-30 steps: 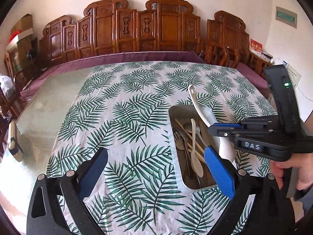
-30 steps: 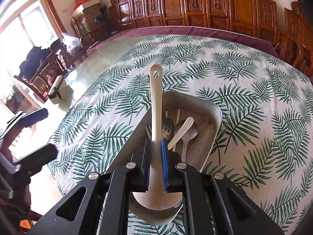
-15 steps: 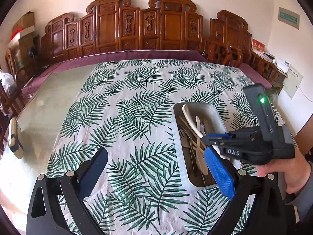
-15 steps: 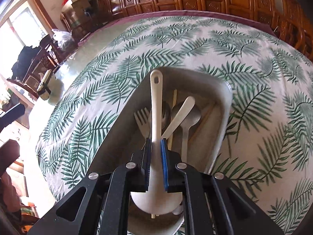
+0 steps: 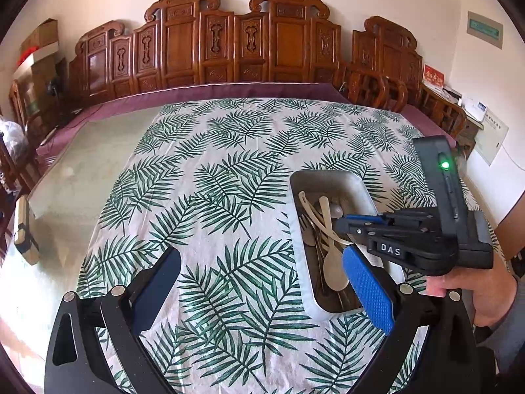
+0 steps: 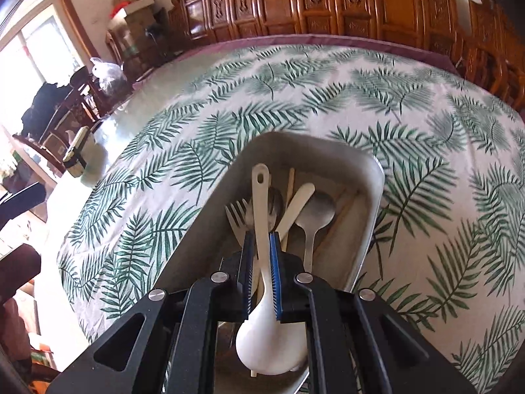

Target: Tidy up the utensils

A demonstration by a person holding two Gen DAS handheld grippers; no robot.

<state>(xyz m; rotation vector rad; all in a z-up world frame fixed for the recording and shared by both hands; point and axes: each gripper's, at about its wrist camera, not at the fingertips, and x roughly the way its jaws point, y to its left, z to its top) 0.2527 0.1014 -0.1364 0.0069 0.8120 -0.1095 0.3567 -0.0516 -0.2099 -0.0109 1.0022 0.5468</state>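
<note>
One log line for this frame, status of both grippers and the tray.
right hand-held gripper: shut on white ladle, in tray | left hand-held gripper: open, empty | tray: fork, spoons, chopsticks inside

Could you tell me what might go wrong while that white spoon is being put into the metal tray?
The right gripper is shut on the white spoon over the metal tray. Risks:
1. Released here, it may land across the fork and metal spoon, leaving a jumble.
2. Lowered further, the fingers could jostle the utensils beneath.
3. The open left gripper hangs close to the tray's near corner and could nudge it.
</note>
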